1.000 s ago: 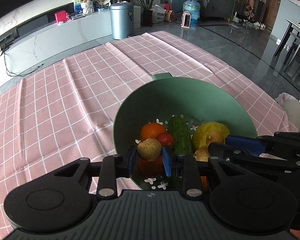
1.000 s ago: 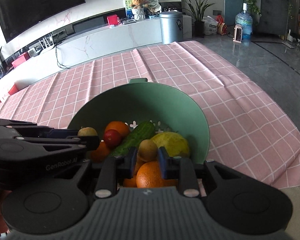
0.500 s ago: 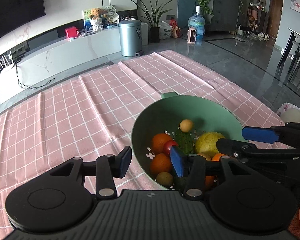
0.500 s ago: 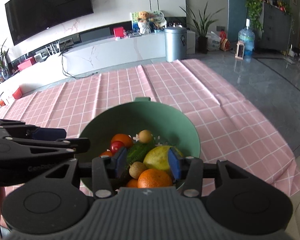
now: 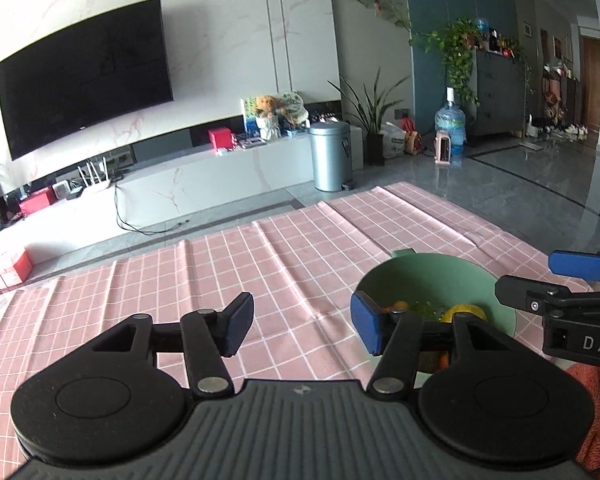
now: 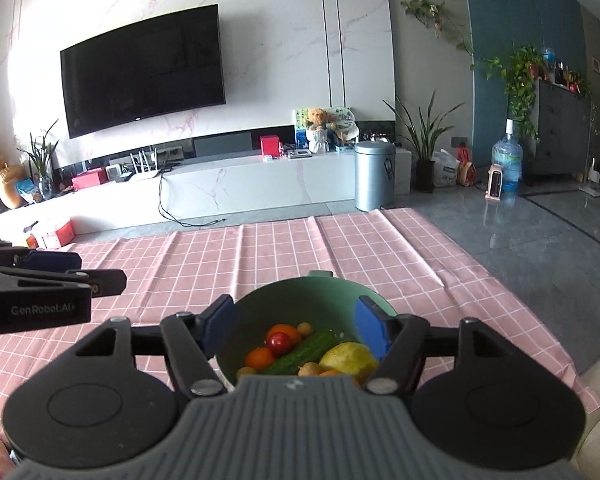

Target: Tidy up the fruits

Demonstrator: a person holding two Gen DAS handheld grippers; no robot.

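Both grippers, left gripper [image 5: 302, 330] and right gripper [image 6: 296, 326], held wide apart, empty. Fruits [image 6: 300, 350] gathered in round green plastic colander [image 6: 300, 292] near pink checked tablecloth's [image 6: 300, 248] near right corner. Tablecloth best checked for strays before hands are withdrawn.

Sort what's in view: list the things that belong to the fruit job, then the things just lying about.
Job: green bowl, oranges, red tomato, cucumber, yellow fruit, small brown fruits.

Lying about: TV, metal bin, water jug, teddy bear.

A pink checked tablecloth [image 6: 284, 256] covers the table, bearing a green bowl [image 6: 300, 292].
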